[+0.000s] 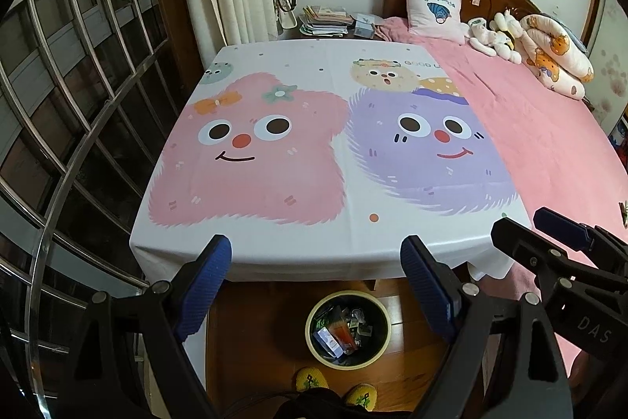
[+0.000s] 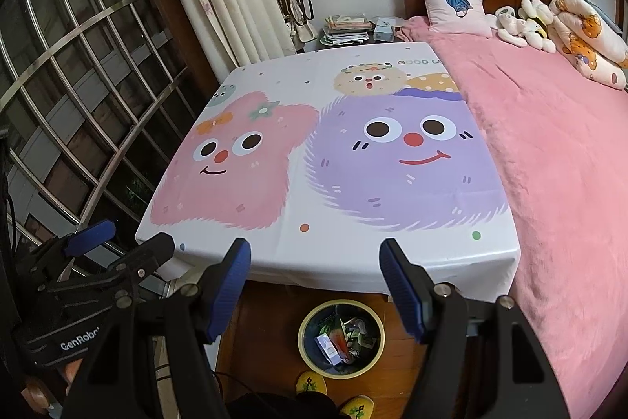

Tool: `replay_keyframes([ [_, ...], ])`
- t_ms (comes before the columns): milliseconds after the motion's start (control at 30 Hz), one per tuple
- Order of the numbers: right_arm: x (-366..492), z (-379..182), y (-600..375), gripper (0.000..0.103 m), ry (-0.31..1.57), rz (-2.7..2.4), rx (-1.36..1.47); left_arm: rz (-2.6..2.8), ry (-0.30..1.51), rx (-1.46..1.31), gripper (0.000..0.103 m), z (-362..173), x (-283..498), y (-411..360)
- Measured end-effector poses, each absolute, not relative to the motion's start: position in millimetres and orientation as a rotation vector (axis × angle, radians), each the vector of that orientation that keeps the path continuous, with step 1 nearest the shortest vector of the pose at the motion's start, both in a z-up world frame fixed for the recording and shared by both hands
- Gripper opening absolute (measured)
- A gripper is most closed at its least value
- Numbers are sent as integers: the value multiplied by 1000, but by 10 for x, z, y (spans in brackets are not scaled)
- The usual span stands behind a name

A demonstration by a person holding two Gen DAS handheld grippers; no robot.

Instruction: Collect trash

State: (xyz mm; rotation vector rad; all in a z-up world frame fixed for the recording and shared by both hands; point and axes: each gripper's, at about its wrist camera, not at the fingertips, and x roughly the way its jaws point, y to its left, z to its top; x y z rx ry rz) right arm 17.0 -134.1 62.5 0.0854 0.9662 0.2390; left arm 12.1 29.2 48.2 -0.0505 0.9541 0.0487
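Both sets of fingers spread apart, nothing held: left gripper [image 1: 316,285], right gripper [image 2: 314,287]. Trash bin [image 1: 314,317] sits on the floor directly below both, just in front of the desk [image 1: 274,254] edge, about equally near each. Wrappers and small cartons [image 1: 339,334] fill it; desk top shows no trash.

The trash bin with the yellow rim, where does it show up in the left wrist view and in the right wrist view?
Left wrist view: the trash bin sits bottom centre, on the wooden floor just below the tablecloth's near edge, between the claw's two fingers.
Right wrist view: the trash bin is again bottom centre, below the tablecloth, slightly left of the midline.
Shared landmark: the yellow slippers right beneath the bin.
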Motion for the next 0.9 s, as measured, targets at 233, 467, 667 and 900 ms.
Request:
replay_keyframes([
  [233, 175, 578, -1325, 68, 981, 243, 84, 54, 965, -43, 87, 430, 114, 298],
  [467, 165, 534, -1321, 68, 996, 240, 91, 58, 977, -42, 87, 376, 107, 308],
  [667, 141, 515, -1317, 68, 1000, 239, 87, 55, 979, -41, 87, 360, 87, 302],
  [900, 115, 494, -1345, 68, 1007, 240, 88, 56, 978, -37, 87, 351, 55, 286],
])
